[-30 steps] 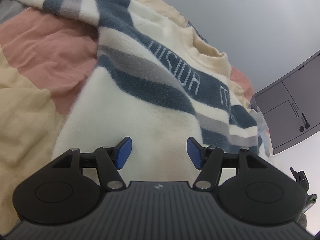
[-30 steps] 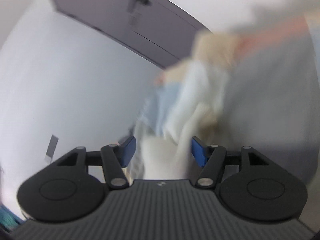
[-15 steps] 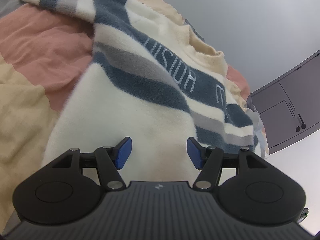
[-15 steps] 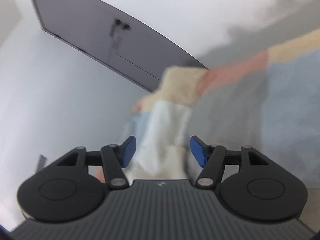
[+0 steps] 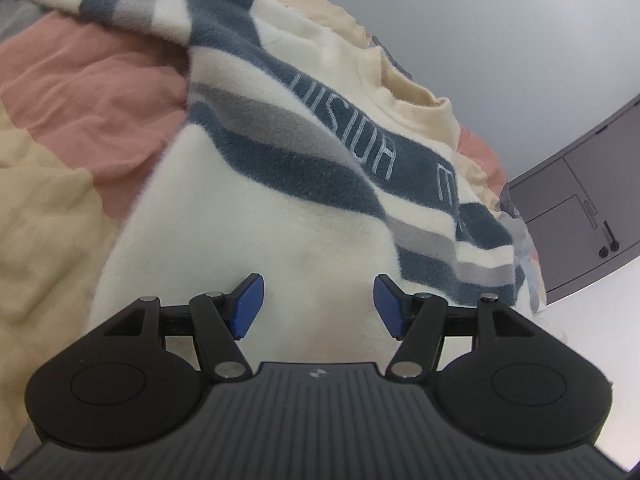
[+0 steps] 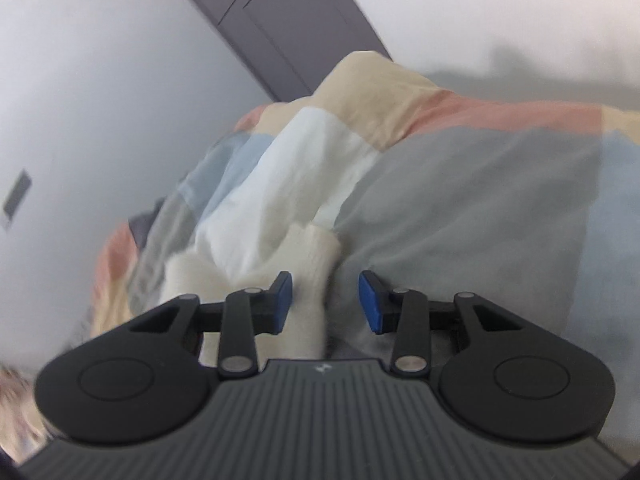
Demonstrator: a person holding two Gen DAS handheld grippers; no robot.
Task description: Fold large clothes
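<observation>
A cream fleece sweater [image 5: 288, 216] with navy and grey stripes and pale lettering lies spread on the patchwork bedspread [image 5: 80, 92]. Its ribbed collar [image 5: 404, 92] points toward the far wall. My left gripper [image 5: 318, 300] stands open just over the sweater's plain cream lower part, with nothing pinched. In the right wrist view a cream sleeve end [image 6: 310, 264] of the sweater lies between my right gripper's [image 6: 325, 300] fingers. It sits against the left pad [image 6: 282, 300] and apart from the right pad [image 6: 369, 302]. These jaws are closing and do not clamp it.
The bedspread [image 6: 460, 208] has pink, beige, grey, pale blue and white patches and hangs over the bed's edge at the left of the right wrist view. A dark cabinet [image 5: 580, 216] with handles stands by the wall beyond the bed, also the cabinet [image 6: 280, 28].
The right gripper has swung and dropped toward the bed; its jaws have narrowed and the cream sleeve end now lies between them. The left gripper stays put, still open.
</observation>
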